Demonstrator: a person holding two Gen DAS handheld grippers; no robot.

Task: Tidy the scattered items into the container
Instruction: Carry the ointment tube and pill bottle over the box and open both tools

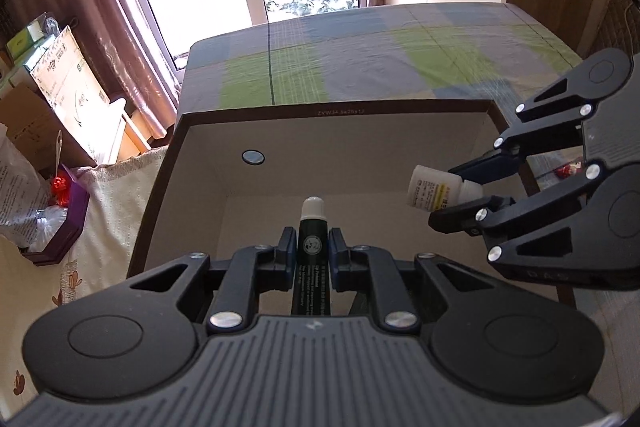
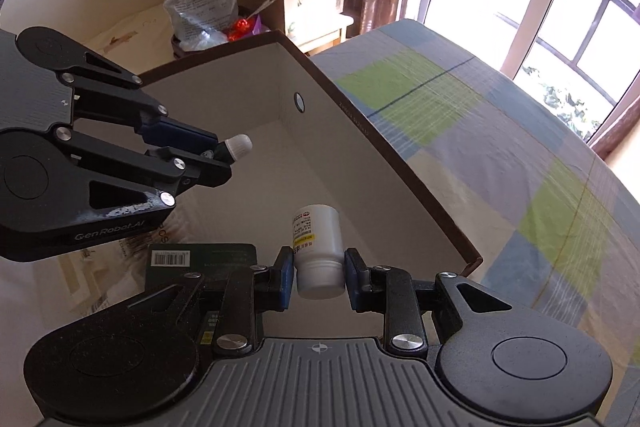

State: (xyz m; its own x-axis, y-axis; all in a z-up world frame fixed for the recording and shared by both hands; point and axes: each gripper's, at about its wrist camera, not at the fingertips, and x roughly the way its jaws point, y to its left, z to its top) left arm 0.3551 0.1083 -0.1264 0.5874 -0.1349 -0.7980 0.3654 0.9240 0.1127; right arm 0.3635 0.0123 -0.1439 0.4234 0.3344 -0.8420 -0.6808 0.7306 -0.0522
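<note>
Over box: left gripper pinching dark tube; right gripper clamping white bottle.

Box is a big open cardboard one, brown outside w/ brown rim, pale grey-white inside, small round hole in one wall, sitting on a checked cloth. Lip balm tube is dark green w/ a white cap and white print, pinched between two gripper fingers, cap pointing fwd, held up over the box interior. Pill bottle is white plastic w/ a white label and yellow stripe, clamped at the cap end, tilted, also up above the box floor.
</note>
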